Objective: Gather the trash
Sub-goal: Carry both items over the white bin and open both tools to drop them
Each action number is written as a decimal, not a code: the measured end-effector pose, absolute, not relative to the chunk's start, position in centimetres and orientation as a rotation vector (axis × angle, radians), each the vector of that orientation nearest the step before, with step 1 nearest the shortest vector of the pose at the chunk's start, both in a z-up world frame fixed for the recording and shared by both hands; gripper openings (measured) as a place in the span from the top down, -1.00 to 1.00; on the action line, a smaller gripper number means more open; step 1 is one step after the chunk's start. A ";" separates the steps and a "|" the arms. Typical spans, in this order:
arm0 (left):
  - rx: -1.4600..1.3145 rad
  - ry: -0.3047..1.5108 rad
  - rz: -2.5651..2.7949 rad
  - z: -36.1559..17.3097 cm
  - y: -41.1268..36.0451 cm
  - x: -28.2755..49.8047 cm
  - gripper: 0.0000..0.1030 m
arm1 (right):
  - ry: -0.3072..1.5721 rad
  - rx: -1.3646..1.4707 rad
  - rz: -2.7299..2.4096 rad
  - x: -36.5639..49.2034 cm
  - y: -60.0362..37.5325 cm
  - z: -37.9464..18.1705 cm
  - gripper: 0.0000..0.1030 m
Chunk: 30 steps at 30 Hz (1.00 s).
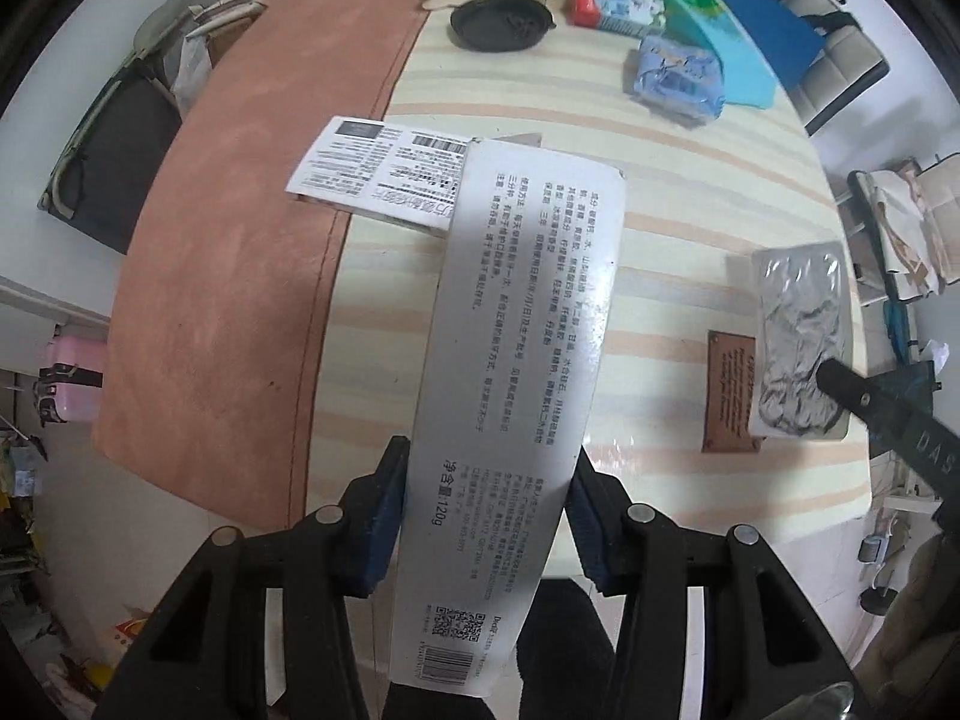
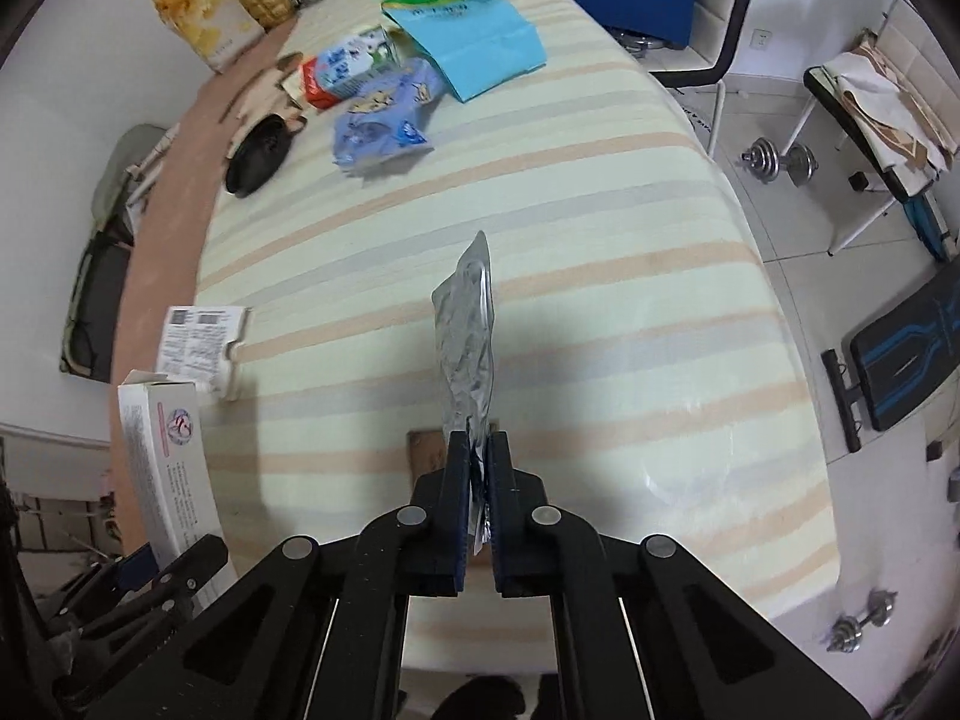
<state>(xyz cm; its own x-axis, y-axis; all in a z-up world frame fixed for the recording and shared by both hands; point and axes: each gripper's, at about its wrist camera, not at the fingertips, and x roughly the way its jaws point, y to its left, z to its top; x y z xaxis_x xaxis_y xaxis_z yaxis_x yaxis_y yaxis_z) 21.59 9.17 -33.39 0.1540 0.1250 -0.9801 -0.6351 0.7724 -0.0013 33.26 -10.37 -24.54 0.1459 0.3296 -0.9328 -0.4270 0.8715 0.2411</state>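
Dumbbells [image 2: 780,161] beside striped table [image 2: 600,330]

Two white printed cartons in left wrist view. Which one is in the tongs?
The long white toothpaste-style carton, clamped between the left tongs and lifted off the surface. The smaller white barcode-printed carton lies flat on the striped tablecloth beyond it, ungripped.

mid striped tablecloth [image 2: 600,300]: open | far end: wrappers [image 2: 384,126], black dish [image 2: 258,156] | left: white carton [image 2: 201,336]

Striped table [image 2: 600,228], tiled floor [image 2: 780,204]
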 end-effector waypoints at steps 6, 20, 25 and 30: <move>-0.475 1.257 0.516 -31.8 7.7 17.8 0.12 | 1.276 -0.047 0.535 27.6 -12.9 -22.0 0.89; -0.773 1.419 0.254 -41.8 1.4 4.4 0.12 | 1.406 0.016 0.472 6.9 -22.1 -27.7 0.89; -0.949 1.520 0.250 -53.6 2.5 4.1 0.12 | 1.549 0.003 0.415 4.5 -23.0 -38.1 0.89; -1.026 1.573 0.233 -65.8 3.5 5.8 0.08 | 1.648 -0.029 0.388 4.8 -22.7 -50.4 0.89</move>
